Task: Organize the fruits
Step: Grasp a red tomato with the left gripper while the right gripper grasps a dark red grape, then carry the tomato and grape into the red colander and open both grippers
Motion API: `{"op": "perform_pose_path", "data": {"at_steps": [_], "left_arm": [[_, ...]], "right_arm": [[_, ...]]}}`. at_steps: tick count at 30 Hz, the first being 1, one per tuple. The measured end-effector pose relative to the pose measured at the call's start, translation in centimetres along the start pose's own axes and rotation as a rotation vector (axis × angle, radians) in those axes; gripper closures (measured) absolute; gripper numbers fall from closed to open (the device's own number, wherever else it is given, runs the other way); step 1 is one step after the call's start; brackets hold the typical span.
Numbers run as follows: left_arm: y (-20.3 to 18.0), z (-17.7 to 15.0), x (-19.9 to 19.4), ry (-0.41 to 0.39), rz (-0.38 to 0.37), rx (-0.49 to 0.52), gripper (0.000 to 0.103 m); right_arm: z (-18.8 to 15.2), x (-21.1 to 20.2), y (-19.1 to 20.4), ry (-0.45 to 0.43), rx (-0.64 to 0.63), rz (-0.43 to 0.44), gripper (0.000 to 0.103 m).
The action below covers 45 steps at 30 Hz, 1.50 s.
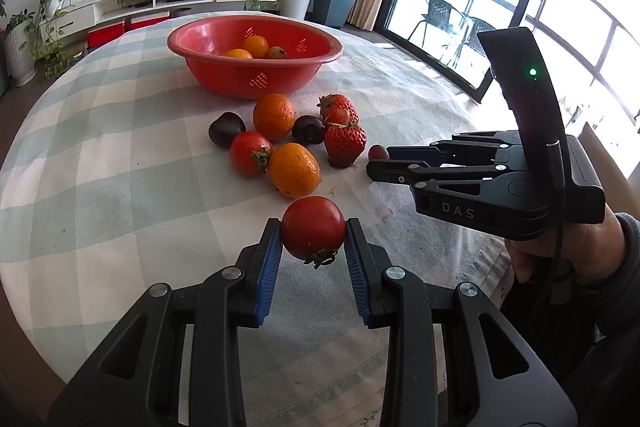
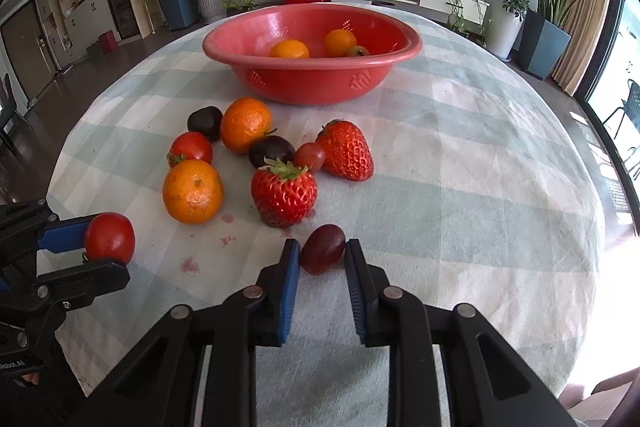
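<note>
Red tomato [image 1: 313, 227] pinched between the left tool's [image 1: 313, 239] blue pads, calyx down. Dark red grape [image 2: 322, 254] on the counter, sitting between the right tool's [image 2: 322, 259] spread pads. Loose cluster beyond: two strawberries [image 2: 283, 195], two mandarins [image 2: 193, 191], another tomato [image 2: 190, 147], two dark plums [image 2: 271, 150]. Red perforated bowl [image 2: 312, 83] behind holds two mandarins [image 2: 289, 49].

Bright daylight from windows [image 1: 560, 7], blown-out glare; fisheye-curved edges, dark corners.
</note>
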<state>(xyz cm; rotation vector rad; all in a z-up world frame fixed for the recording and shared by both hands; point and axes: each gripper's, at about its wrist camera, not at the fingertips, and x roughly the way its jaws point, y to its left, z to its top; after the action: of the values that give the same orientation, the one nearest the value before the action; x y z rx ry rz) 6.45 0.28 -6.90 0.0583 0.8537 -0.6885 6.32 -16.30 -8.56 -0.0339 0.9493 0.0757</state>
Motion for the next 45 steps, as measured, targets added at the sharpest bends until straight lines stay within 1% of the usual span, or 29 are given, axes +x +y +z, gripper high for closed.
{"op": "perform_pose_path", "data": {"at_steps": [5, 8, 12, 15, 18, 21, 26, 29, 31, 35, 38, 41, 45], "left_arm": [[0.0, 0.0, -0.1, -0.006, 0.006, -0.005, 0.073], [0.2, 0.1, -0.3, -0.013, 0.011, -0.009, 0.073], [0.7, 0.6, -1.0, -0.027, 0.025, -0.015, 0.073], [1.4, 1.7, -1.7, -0.046, 0.037, -0.018, 0.073], [2.1, 3.4, -2.5, -0.072, 0.058, -0.003, 0.073], [2.6, 5.9, -3.2, -0.099, 0.081, 0.021, 0.073], [3.5, 11.0, -2.8, -0.117, 0.117, 0.068, 0.073], [4.4, 14.0, -1.3, -0.105, 0.116, 0.073, 0.073], [5.0, 15.6, 0.1, -0.088, 0.133, 0.084, 0.073], [6.2, 17.7, 3.3, -0.040, 0.169, 0.109, 0.073], [6.9, 18.3, 5.6, 0.001, 0.177, 0.122, 0.073], [7.4, 18.6, 8.0, 0.040, 0.186, 0.134, 0.073], [7.8, 18.2, 10.2, 0.068, 0.186, 0.145, 0.073]], "right_arm": [[-0.1, -0.3, -0.1, -0.008, 0.012, 0.009, 0.080], [0.0, -1.3, -0.7, -0.032, 0.034, 0.021, 0.080], [0.7, -3.2, -2.5, -0.077, 0.072, 0.045, 0.080], [1.6, -4.6, -4.2, -0.110, 0.097, 0.047, 0.080], [3.1, -5.5, -5.8, -0.139, 0.109, 0.052, 0.080], [5.1, -6.2, -6.7, -0.169, 0.102, 0.055, 0.080], [9.0, -6.7, -5.7, -0.221, 0.025, 0.074, 0.080], [11.2, -6.0, -4.8, -0.228, -0.016, 0.092, 0.080], [12.5, -5.0, -4.2, -0.219, -0.041, 0.111, 0.080], [14.4, -2.0, -3.0, -0.171, -0.082, 0.130, 0.080], [15.2, 0.2, -2.7, -0.128, -0.086, 0.158, 0.080], [15.6, 2.4, -2.4, -0.091, -0.104, 0.144, 0.080], [15.4, 4.5, -2.3, -0.053, -0.135, 0.121, 0.080]]}}
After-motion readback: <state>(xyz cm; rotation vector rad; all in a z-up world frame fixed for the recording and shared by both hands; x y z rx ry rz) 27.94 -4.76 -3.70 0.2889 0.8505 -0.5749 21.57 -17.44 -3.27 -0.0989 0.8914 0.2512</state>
